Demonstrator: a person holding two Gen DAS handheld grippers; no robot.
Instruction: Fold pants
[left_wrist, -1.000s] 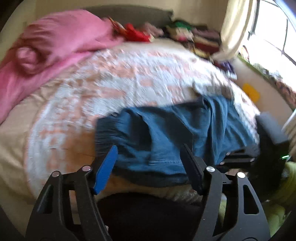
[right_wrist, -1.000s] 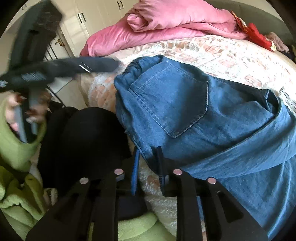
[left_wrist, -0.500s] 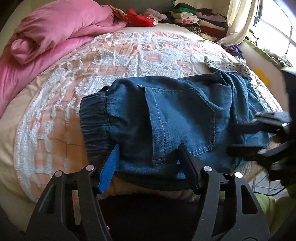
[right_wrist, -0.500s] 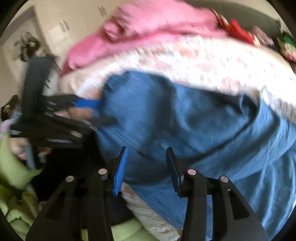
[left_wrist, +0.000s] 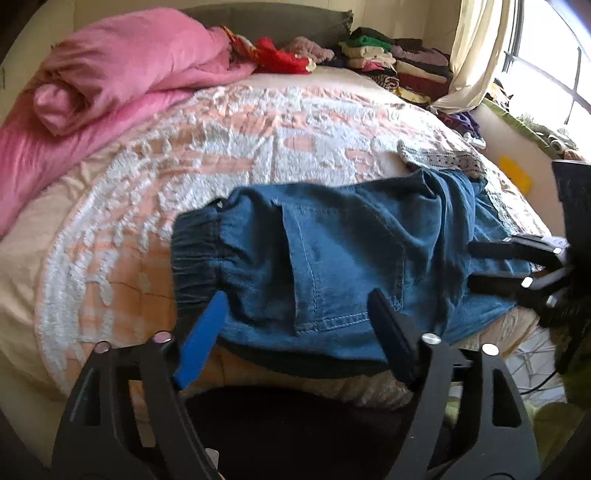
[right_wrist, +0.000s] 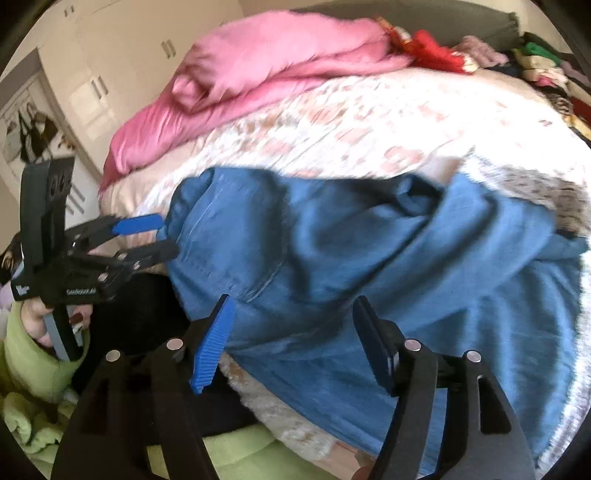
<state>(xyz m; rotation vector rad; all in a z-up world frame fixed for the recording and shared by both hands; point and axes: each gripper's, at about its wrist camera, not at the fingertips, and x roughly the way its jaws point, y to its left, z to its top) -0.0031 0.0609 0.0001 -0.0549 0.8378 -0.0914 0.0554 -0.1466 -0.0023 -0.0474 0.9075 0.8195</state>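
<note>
Blue denim pants (left_wrist: 343, 262) lie folded over on the near edge of the bed, back pocket up, elastic waistband to the left. They fill the middle of the right wrist view (right_wrist: 369, 266). My left gripper (left_wrist: 295, 325) is open and empty, its fingers just short of the pants' near edge; it also shows at the left of the right wrist view (right_wrist: 155, 236) by the waistband. My right gripper (right_wrist: 295, 332) is open and empty over the near edge of the pants; it shows at the right of the left wrist view (left_wrist: 476, 266).
The bed has a white and peach textured cover (left_wrist: 221, 140). A pink duvet (left_wrist: 110, 77) is heaped at the far left. Stacked clothes (left_wrist: 391, 66) sit at the far right by a curtain (left_wrist: 476, 48). Cupboards (right_wrist: 92, 85) stand to the left.
My right gripper, nearly shut a second ago, has opened wide. My left gripper has stayed open at the waistband end. Both have shifted a little along the pants' near edge.
</note>
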